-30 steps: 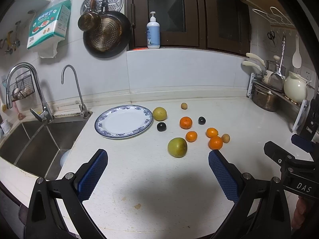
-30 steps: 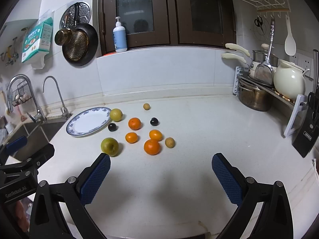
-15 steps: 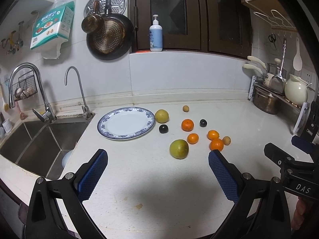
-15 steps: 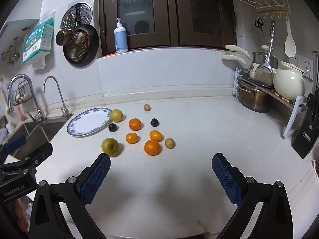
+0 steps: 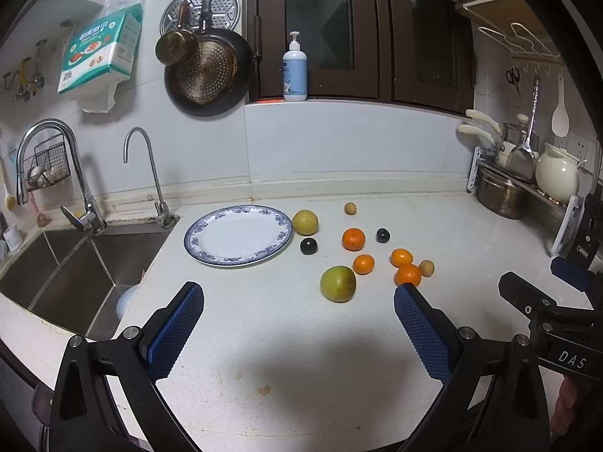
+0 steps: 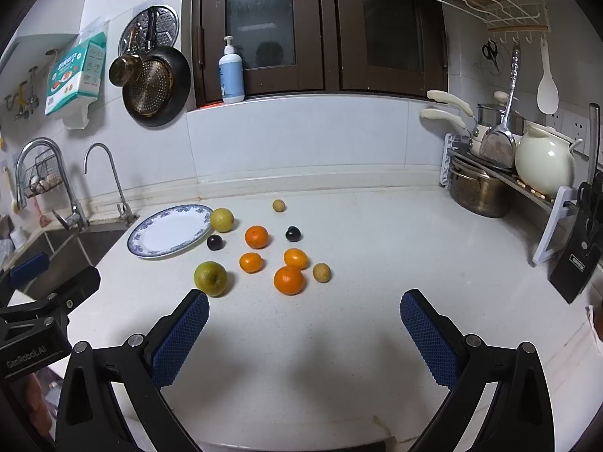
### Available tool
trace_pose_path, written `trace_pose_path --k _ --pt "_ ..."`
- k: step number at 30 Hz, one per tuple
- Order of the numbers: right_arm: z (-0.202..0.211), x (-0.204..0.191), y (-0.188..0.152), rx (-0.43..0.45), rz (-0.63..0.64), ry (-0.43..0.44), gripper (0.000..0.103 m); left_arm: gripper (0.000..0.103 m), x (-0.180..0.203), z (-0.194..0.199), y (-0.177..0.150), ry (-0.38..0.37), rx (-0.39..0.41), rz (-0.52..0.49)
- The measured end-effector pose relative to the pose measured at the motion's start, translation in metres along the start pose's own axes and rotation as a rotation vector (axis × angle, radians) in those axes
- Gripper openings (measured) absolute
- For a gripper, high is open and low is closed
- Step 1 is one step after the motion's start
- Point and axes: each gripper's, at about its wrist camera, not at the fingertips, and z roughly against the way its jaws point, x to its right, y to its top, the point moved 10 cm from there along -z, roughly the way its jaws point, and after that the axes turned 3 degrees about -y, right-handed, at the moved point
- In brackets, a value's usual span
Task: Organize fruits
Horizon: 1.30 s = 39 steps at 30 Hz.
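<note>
the white counter is stretching from the sink on the left to the pot rack on the right, and it is carrying everything the task concerns. both grippers are hovering above its near edge, well apart from any fruit. the left gripper is holding its blue-padded jaws spread wide with nothing between them, and the right gripper is doing the same, probably so either one is ready to drop over a round fruit.

the blue-rimmed plate is sitting bare beside the sink, likely waiting as the collecting spot, so the sorting is looking not yet begun. the fruits are lying loose on the counter to its right. the green apple-like fruit is resting nearest the grippers, and the yellow fruit is sitting just beside the plate's rim. four oranges are clustering in the middle: the far one, a small one, another, and the nearest, partly hidden behind the left gripper's right pad in that view. two dark plums are lying apart, and two small tan fruits are sitting at the far and right edges of the group.

the green fruit seems the easiest first pick, being closest and standing clear of its neighbours.
</note>
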Motion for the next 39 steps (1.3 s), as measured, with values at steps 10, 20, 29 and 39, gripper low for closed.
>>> trace_pose_path --k 10,20,29,39 --pt "0.003 -0.002 0.001 0.007 0.002 -0.002 0.102 0.103 -0.002 0.002 0.002 -0.003 0.01 0.002" --pt "0.006 -0.005 0.004 0.015 0.009 -0.004 0.102 0.103 -0.002 0.002 0.004 -0.013 0.016 0.001" --pt "0.002 -0.006 0.004 0.0 0.006 -0.003 0.102 0.103 0.0 -0.005 0.006 -0.025 0.008 -0.001" --pt "-0.013 -0.006 0.002 -0.026 -0.009 -0.005 0.102 0.102 0.001 -0.023 0.008 -0.042 -0.025 -0.029"
